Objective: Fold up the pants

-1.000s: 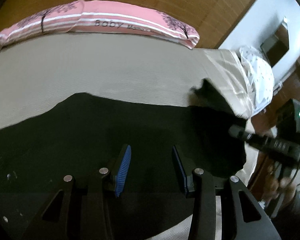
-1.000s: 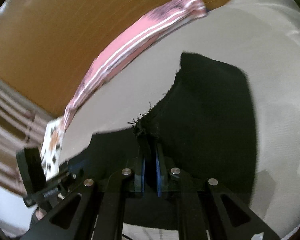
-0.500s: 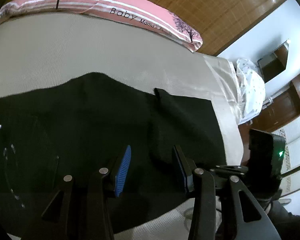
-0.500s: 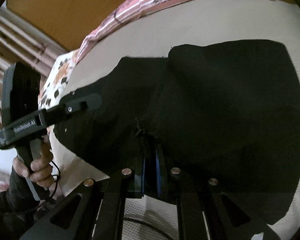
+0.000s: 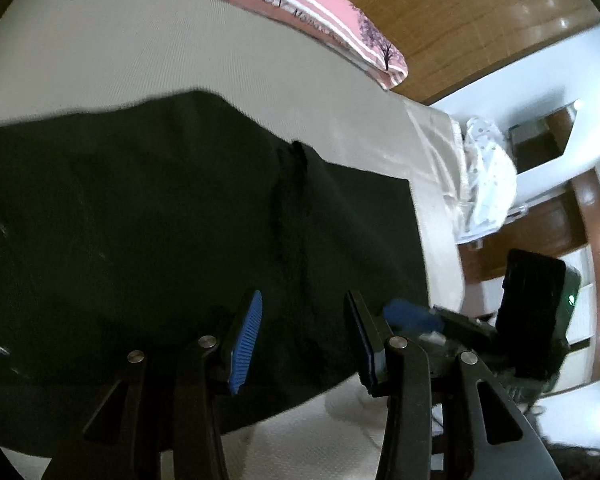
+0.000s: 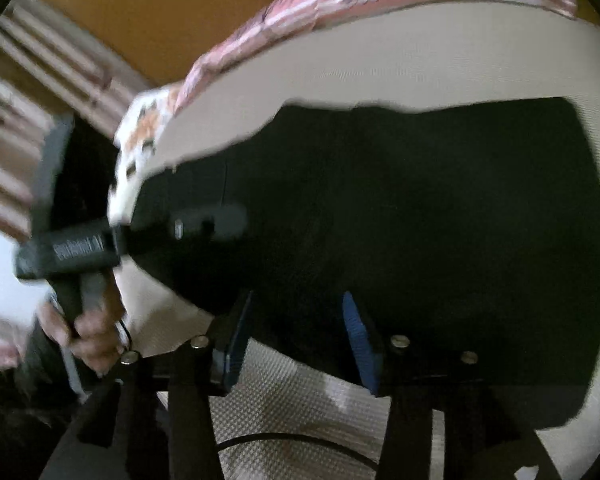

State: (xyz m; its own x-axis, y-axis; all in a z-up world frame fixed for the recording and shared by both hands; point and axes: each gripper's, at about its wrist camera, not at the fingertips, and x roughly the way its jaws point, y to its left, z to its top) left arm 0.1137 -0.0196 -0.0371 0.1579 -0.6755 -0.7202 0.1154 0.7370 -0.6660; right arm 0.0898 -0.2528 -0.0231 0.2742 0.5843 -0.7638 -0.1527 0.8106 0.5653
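Black pants (image 5: 140, 220) lie folded flat on the beige bed (image 5: 140, 60), with a ridge of cloth (image 5: 292, 200) running down the middle. My left gripper (image 5: 306, 332) hovers open over their near edge, its blue pads apart with only flat cloth beneath. In the right wrist view the pants (image 6: 420, 220) fill the centre. My right gripper (image 6: 298, 332) stands at their near edge. Its jaws are opening, and the pads press on nothing. A hand (image 6: 88, 332) holds the left gripper's handle (image 6: 80, 248) at the left.
A pink striped pillow (image 5: 320, 20) lies along the bed's far side against a wooden headboard (image 5: 460, 20). A white dotted cloth (image 5: 484, 176) hangs off the bed's right corner. A black cable (image 6: 280, 440) crosses the textured sheet (image 6: 300, 400) near my right gripper.
My right gripper carried the pant edge across, laid it over the rest, then let go and its jaws parted. The left gripper stayed open and sank slightly towards the cloth.
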